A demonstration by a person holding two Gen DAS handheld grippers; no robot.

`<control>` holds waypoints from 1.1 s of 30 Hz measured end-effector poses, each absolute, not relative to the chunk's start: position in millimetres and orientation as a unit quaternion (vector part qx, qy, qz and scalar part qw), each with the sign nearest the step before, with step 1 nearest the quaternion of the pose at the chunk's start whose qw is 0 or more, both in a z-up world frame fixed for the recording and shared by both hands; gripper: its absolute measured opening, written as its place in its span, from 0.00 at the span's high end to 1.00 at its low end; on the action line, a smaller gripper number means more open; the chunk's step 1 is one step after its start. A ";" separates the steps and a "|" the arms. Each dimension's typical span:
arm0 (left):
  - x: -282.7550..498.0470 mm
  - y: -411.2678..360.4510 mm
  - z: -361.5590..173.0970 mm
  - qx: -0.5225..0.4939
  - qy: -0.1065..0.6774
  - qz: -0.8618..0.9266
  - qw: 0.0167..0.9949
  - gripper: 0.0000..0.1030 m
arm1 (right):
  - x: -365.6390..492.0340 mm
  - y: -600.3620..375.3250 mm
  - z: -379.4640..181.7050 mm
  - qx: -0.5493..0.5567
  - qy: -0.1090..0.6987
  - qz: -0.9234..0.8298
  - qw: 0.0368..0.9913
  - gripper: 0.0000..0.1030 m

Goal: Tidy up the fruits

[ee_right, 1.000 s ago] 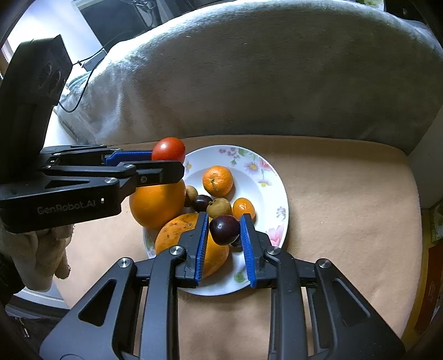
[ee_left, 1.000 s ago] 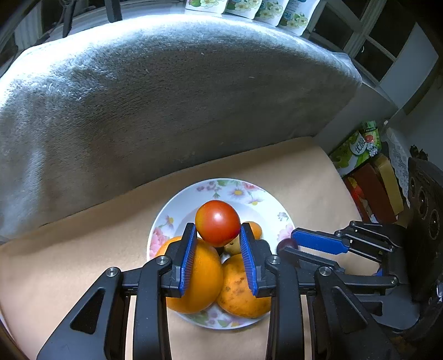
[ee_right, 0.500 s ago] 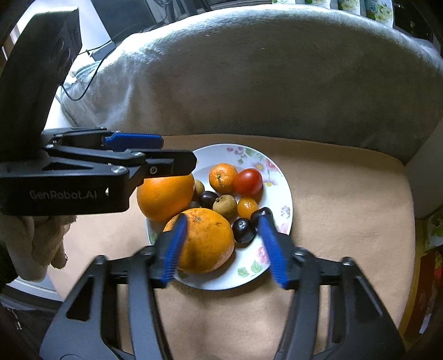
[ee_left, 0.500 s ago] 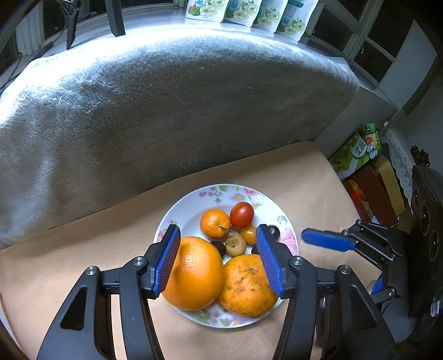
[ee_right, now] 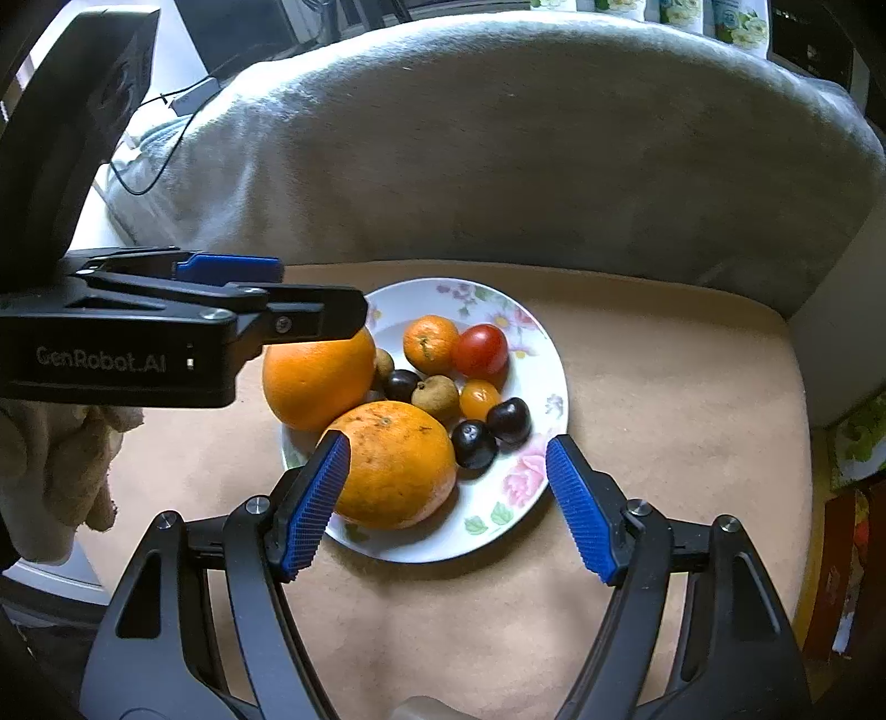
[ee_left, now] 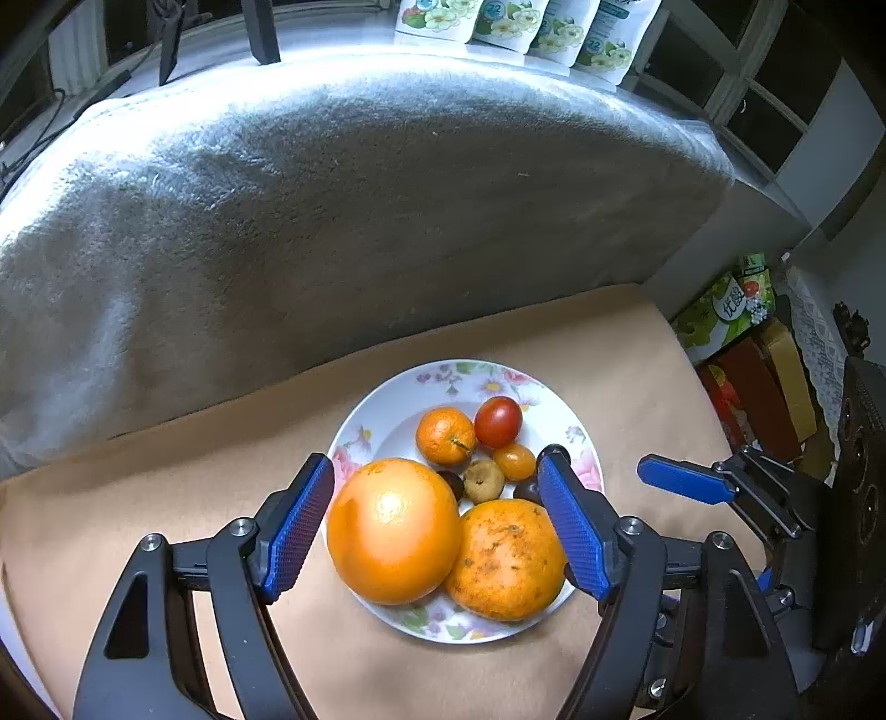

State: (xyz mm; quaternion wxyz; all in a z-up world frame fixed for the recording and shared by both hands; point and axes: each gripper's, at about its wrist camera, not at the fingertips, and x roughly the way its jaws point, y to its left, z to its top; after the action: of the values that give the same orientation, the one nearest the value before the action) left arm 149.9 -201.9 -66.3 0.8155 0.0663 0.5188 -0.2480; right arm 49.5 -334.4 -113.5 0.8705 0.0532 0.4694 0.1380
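Observation:
A white floral plate (ee_left: 387,410) (ee_right: 545,360) on a tan cushion holds all the fruit: two large oranges (ee_left: 393,529) (ee_right: 396,462), a small mandarin (ee_left: 444,435) (ee_right: 431,343), a red tomato (ee_left: 498,421) (ee_right: 480,350), a small yellow-orange fruit (ee_right: 479,399), a brown fruit (ee_right: 436,396) and dark plums (ee_right: 508,420). My left gripper (ee_left: 434,523) is open and empty above the near oranges. My right gripper (ee_right: 448,501) is open and empty above the plate's near side; its fingers (ee_left: 684,479) also show in the left wrist view.
A grey plush backrest (ee_left: 332,210) rises behind the tan cushion (ee_right: 664,415). Packaged goods and boxes (ee_left: 736,332) stand to the cushion's right. Pouches (ee_left: 515,25) line the ledge behind. Cables and a device (ee_right: 188,99) lie at the far left.
My left gripper let go of the tomato and my right let go of a plum, both now on the plate. Both grippers opened wide and drew back.

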 end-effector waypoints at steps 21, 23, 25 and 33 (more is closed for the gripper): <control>112.9 -170.1 -46.7 0.039 0.502 -0.230 0.833 0.26 | 18.7 -342.1 -87.6 0.067 0.436 0.100 0.892 0.26; 106.0 -166.6 -44.0 0.038 0.499 -0.225 0.836 0.26 | 14.2 -342.6 -85.1 0.067 0.435 0.097 0.893 0.26; 99.0 -162.8 -40.7 0.037 0.493 -0.220 0.841 0.26 | 9.5 -342.1 -82.0 0.065 0.431 0.093 0.895 0.26; 67.6 -147.4 -28.9 0.025 0.473 -0.214 0.854 0.26 | -12.9 -345.6 -71.3 0.075 0.413 0.078 0.904 0.26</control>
State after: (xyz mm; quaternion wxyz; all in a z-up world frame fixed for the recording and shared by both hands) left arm 67.6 -147.4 -28.9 0.8544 0.0252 0.4730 -0.2135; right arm -12.9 -345.6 -71.3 0.9041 0.0753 0.4133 0.0784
